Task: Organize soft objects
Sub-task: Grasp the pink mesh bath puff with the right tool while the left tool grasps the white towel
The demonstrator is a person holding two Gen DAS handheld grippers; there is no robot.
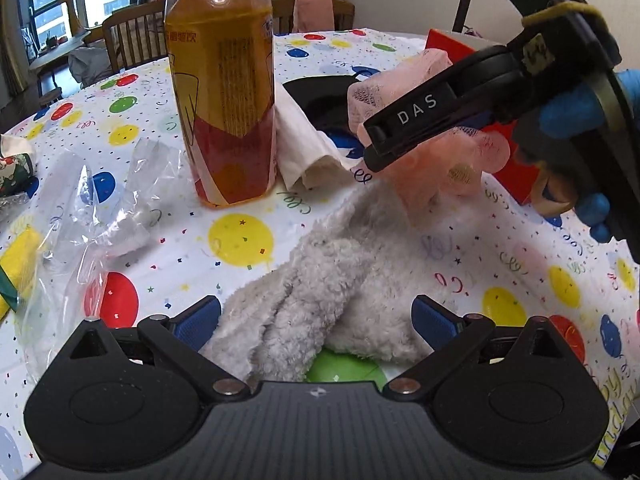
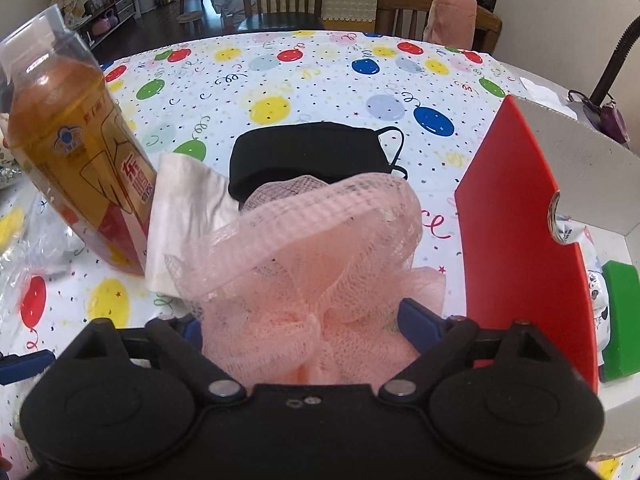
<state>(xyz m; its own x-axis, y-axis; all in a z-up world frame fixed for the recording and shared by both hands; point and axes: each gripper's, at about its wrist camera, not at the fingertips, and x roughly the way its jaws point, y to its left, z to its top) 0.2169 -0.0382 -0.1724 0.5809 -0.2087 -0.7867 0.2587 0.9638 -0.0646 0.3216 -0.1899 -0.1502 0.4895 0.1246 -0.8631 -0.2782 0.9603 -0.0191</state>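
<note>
My left gripper (image 1: 316, 316) is open, its blue pads on either side of a fluffy grey towel (image 1: 320, 280) lying on the balloon tablecloth. My right gripper (image 2: 308, 324) is shut on a pink mesh bath sponge (image 2: 312, 248) and holds it above the table; it shows in the left wrist view (image 1: 376, 152) with the pink sponge (image 1: 440, 160) bulging around its fingers, just beyond the towel. A black face mask (image 2: 312, 152) and a white cloth (image 2: 184, 208) lie behind the sponge.
A tall orange drink bottle (image 1: 228, 92) stands left of the white cloth (image 1: 304, 140). A red and white box (image 2: 520, 248) stands open at the right with a green object (image 2: 620, 320) inside. Crumpled clear plastic (image 1: 100, 208) lies at left. Chairs stand beyond the table.
</note>
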